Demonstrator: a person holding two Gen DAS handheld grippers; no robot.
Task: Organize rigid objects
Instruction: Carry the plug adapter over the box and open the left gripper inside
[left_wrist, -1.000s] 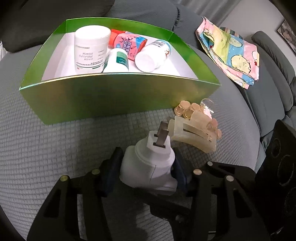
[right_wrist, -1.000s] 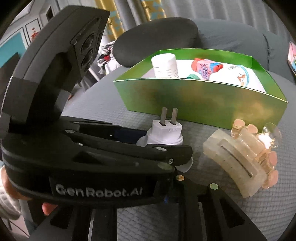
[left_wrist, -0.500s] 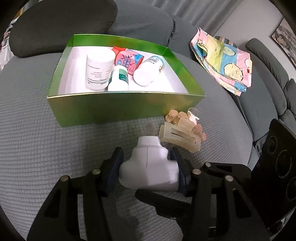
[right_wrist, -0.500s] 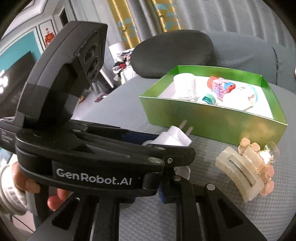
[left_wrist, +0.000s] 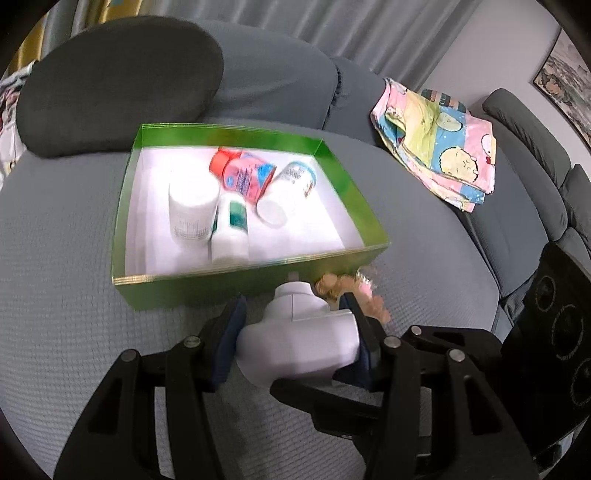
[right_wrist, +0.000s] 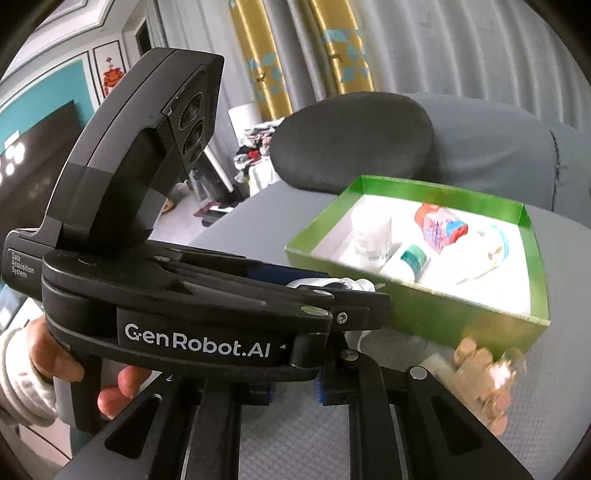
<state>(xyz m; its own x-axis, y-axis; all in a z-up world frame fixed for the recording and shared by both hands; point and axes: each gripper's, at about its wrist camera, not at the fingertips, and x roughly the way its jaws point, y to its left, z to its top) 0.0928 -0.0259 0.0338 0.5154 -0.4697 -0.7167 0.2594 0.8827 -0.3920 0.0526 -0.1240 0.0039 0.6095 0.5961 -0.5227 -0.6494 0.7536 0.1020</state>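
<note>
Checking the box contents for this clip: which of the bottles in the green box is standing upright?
The wide white bottle at the box's left side stands upright. The other three, pink-labelled, green-banded and blue-banded, lie on their sides.

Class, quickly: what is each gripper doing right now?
Left gripper: closed on the white plug adapter.
Right gripper: shut, holding nothing visible.
</note>
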